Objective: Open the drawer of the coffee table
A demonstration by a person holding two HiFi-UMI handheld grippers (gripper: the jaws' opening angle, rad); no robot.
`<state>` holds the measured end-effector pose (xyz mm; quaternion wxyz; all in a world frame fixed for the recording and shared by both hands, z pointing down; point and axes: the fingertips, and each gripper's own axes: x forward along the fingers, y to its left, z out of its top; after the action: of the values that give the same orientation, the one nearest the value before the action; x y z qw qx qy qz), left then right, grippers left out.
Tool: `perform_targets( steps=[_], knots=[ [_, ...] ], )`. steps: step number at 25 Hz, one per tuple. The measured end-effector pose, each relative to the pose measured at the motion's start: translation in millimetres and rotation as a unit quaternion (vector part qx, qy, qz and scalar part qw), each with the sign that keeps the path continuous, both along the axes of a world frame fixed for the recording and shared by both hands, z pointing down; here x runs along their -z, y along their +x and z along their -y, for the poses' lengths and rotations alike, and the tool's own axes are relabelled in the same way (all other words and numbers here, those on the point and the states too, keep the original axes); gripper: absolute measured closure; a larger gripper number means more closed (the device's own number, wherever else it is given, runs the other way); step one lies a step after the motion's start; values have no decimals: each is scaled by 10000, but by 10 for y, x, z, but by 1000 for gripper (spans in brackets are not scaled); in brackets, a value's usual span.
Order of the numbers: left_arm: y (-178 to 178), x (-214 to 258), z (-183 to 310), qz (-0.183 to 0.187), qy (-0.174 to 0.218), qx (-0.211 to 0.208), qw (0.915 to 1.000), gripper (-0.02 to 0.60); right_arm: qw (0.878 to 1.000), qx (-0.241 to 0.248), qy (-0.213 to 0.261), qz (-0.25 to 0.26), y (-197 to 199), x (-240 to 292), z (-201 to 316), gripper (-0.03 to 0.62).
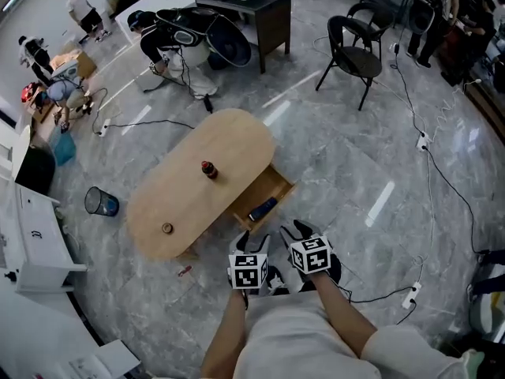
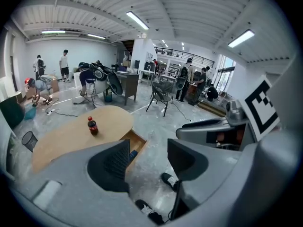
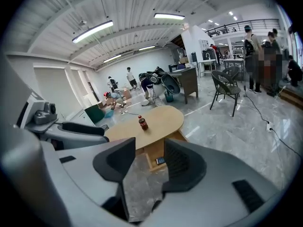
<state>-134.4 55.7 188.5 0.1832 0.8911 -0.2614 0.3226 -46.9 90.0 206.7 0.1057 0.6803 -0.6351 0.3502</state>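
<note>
The oval wooden coffee table stands on the grey marble floor, with its drawer pulled out on the side facing me. A dark phone-like object lies inside the drawer. A small cola bottle stands on the tabletop. My left gripper and right gripper hover side by side just short of the drawer's front, apart from it. In the left gripper view the jaws stand open and empty. In the right gripper view the jaws are open too, framing the drawer beyond.
A small round object lies on the table's near end. A mesh bin sits left of the table, white furniture further left. A black chair and dark desk stand behind. Cables and power strips run along the right.
</note>
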Motion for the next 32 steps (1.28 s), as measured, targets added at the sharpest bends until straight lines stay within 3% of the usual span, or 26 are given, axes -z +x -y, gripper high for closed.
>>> perform_targets(
  steps=[6, 13, 21, 32],
  knots=[
    [-164, 93, 16, -90, 124, 274, 9995, 358, 9994, 189, 51, -300, -234, 61, -106, 434],
    [-323, 66, 22, -89, 149, 427, 9989, 401, 9990, 64, 134, -416, -317, 89, -141, 486],
    [-414, 77, 64, -226, 92, 749, 9969, 506, 9985, 35, 138, -526, -233, 122, -164, 549],
    [-361, 155, 116, -401, 68, 762, 9963, 571, 9991, -346, 233, -27, -115, 74, -193, 577]
  ],
)
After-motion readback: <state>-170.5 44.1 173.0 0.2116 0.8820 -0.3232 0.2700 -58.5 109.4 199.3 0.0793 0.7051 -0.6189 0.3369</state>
